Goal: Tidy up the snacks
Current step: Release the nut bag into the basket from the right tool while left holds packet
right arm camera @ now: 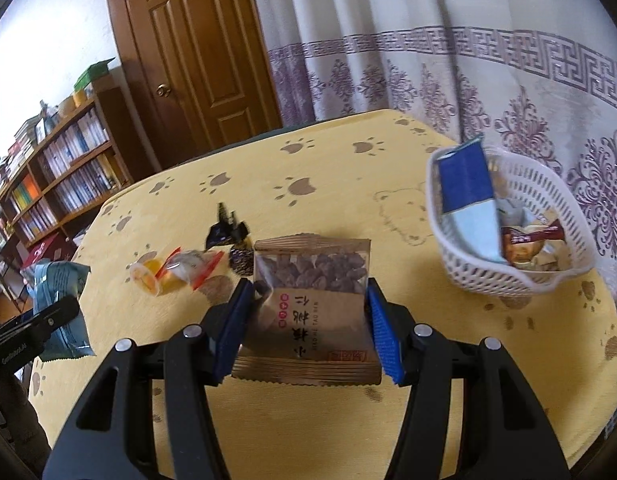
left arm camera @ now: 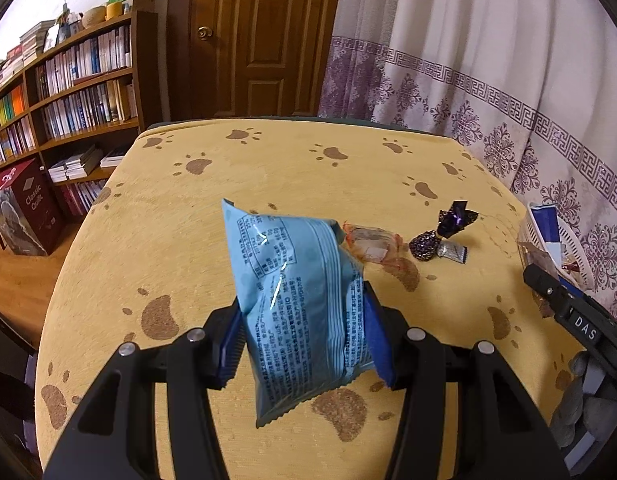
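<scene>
My left gripper (left arm camera: 304,320) is shut on a light blue snack bag (left arm camera: 296,304), held tilted above the yellow table; the same light blue snack bag (right arm camera: 62,304) shows at the left edge of the right wrist view. My right gripper (right arm camera: 308,312) is shut on a brown nut packet (right arm camera: 312,304) with a clear window, lifted off the cloth. On the table lie orange-wrapped candies (right arm camera: 176,272), a dark purple wrapped sweet (left arm camera: 454,224) and a dark speckled sweet (right arm camera: 242,260). A white basket (right arm camera: 440,240) at the right holds a blue packet (right arm camera: 466,184) and several small snacks.
The yellow paw-print tablecloth (left arm camera: 268,168) covers the table, whose far edge meets a patterned curtain (left arm camera: 488,60) and a wooden door (left arm camera: 252,36). A bookshelf (left arm camera: 68,92) and a dark red box (left arm camera: 24,212) stand on the floor to the left.
</scene>
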`<state>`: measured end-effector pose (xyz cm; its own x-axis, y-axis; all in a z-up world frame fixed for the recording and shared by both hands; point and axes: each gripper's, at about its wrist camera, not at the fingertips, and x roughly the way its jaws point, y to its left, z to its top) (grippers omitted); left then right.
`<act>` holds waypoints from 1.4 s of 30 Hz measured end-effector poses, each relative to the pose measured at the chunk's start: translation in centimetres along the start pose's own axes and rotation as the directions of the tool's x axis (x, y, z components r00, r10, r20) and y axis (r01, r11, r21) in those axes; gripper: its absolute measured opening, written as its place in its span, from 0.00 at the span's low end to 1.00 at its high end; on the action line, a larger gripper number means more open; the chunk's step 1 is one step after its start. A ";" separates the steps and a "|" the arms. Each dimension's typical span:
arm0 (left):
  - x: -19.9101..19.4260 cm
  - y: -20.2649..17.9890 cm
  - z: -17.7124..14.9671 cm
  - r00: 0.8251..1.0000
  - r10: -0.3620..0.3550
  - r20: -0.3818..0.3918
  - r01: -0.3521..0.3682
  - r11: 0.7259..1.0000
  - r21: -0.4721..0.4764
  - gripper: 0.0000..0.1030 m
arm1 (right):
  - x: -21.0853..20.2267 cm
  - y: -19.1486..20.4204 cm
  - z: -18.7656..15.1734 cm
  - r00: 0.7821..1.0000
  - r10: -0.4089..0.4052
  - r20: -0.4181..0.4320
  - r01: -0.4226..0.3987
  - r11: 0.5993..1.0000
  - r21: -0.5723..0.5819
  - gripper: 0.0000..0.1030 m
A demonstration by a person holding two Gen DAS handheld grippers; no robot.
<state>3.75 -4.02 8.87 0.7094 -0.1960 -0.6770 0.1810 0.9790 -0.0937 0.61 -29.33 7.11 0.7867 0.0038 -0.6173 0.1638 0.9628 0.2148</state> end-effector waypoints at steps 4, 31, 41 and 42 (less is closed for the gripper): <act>0.0 -0.9 0.1 1.000 -0.006 -0.002 0.006 1.000 0.017 0.51 | -0.4 -1.3 0.2 1.000 -0.009 0.012 0.009 1.000 0.023 0.57; 0.2 -6.5 0.9 0.998 -0.069 -0.005 0.069 0.992 0.108 0.51 | -1.0 -15.7 6.0 0.965 -0.241 0.104 0.216 0.955 0.203 0.57; 0.3 -8.1 1.4 0.996 -0.090 -0.007 0.090 0.986 0.140 0.51 | 3.2 -18.5 8.0 0.961 -0.274 0.029 0.260 0.939 0.226 0.63; 0.3 -8.2 1.4 0.996 -0.092 -0.006 0.092 0.986 0.143 0.51 | 3.2 -18.7 8.2 0.962 -0.273 0.032 0.258 0.938 0.232 0.67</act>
<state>3.46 -12.18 10.49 0.6854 -0.2845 -0.6702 0.3406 0.9389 -0.0502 4.93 -49.54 7.30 0.7309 -0.2674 -0.6279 0.4946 0.8415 0.2175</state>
